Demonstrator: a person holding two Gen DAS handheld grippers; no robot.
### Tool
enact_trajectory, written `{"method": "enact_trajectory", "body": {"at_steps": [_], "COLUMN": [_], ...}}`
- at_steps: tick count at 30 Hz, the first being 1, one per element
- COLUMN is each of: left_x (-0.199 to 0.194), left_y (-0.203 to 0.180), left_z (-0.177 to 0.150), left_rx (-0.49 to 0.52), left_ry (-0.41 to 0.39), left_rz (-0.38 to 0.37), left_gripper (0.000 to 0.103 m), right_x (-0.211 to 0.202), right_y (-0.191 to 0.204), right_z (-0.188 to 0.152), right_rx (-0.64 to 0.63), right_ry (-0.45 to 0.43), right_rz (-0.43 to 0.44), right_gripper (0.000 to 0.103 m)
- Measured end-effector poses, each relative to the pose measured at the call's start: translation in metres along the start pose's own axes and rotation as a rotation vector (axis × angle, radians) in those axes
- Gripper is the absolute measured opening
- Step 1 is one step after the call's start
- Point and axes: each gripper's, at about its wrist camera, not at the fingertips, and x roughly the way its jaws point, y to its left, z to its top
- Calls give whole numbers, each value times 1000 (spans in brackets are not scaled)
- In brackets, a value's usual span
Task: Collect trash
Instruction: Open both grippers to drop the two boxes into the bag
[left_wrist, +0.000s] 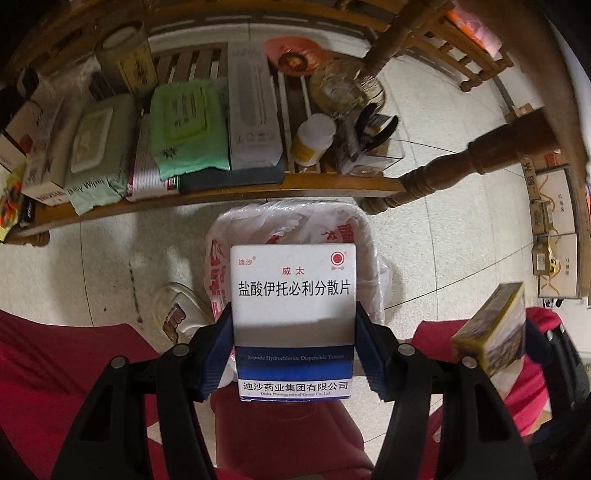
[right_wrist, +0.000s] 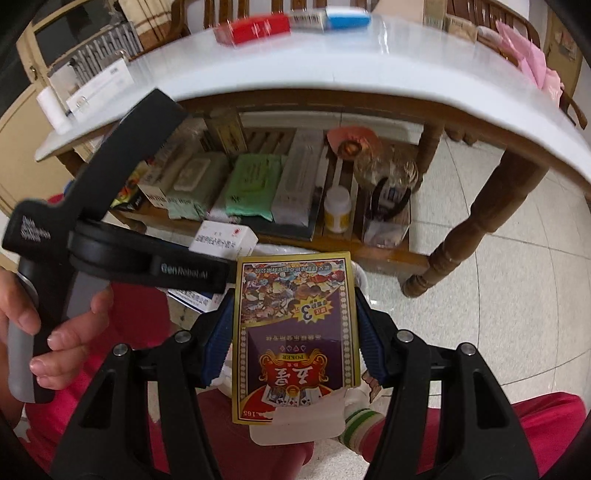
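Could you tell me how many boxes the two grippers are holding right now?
2. The left gripper clamps a white-and-blue medicine box above the bag-lined bin; the right gripper clamps a poker card box.

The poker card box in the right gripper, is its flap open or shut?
Open: the poker card box shows a torn white flap hanging loose.

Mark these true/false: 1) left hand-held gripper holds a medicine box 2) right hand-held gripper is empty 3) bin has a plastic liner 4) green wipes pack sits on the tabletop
1) True: the left hand-held gripper is shut on the white-and-blue medicine box.
2) False: the right hand-held gripper is shut on a poker card box.
3) True: the trash bin has a white plastic bag liner.
4) False: the green wipes pack lies on the lower wooden shelf under the table.
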Motion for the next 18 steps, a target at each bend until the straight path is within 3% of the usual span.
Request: {"method": "enact_trajectory", "body": {"at_steps": [18], "left_x": [105], "left_y": [30], "left_z": [23], "left_rx": [-151], "left_ry": [221], "left_rz": [-41], "left_gripper": [59], "right_x": [128], "right_y": [-15], "right_z": [-36], "right_rx": [90], "right_ry": [266], "right_rz": [16], "right_gripper": [59]}}
